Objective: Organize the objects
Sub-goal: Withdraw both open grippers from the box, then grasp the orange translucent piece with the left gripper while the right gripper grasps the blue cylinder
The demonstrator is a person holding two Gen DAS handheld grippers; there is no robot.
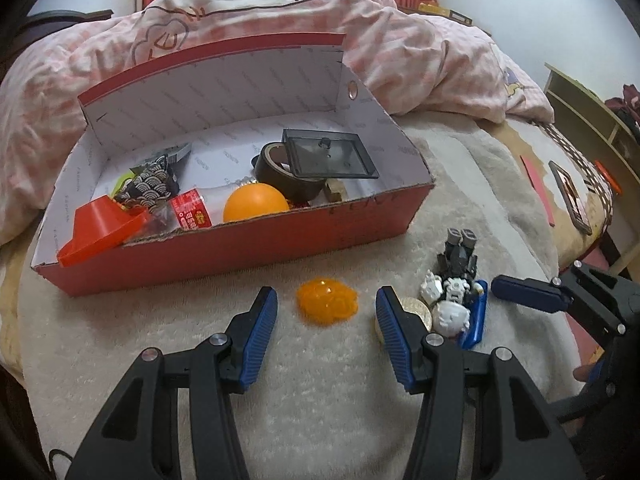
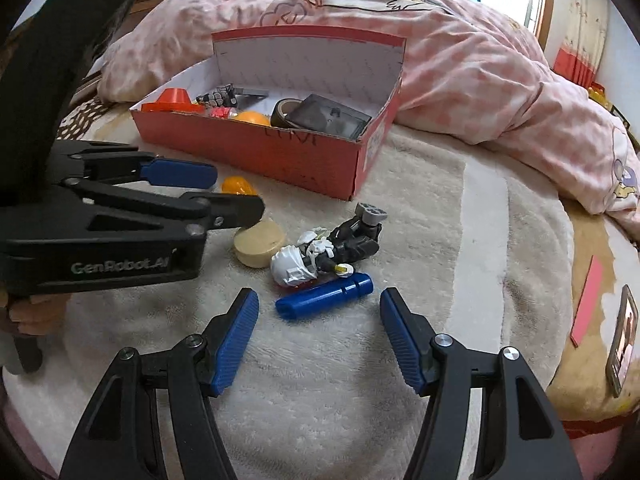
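Note:
An orange translucent piece (image 1: pixel 326 306) lies on the cream blanket between the fingertips of my open left gripper (image 1: pixel 326 295), untouched. Right of it sit a round cream disc (image 2: pixel 260 246), a white and black robot figure (image 2: pixel 320 256) and a blue tube (image 2: pixel 324 298). My right gripper (image 2: pixel 319 296) stands open around the blue tube, its pads clear of it. Behind them is a red cardboard box (image 1: pixel 240 248) holding an orange cone (image 1: pixel 100 228), an orange ball (image 1: pixel 256 202), a tape roll (image 1: pixel 288 178), a dark clear case (image 1: pixel 330 154) and other small items.
A pink checked quilt (image 1: pixel 420 52) is heaped behind the box. Near the bed's right edge lie a framed picture or phone (image 2: pixel 622 340) and a red card (image 2: pixel 588 300). A wooden shelf (image 1: pixel 592 108) stands beyond the bed.

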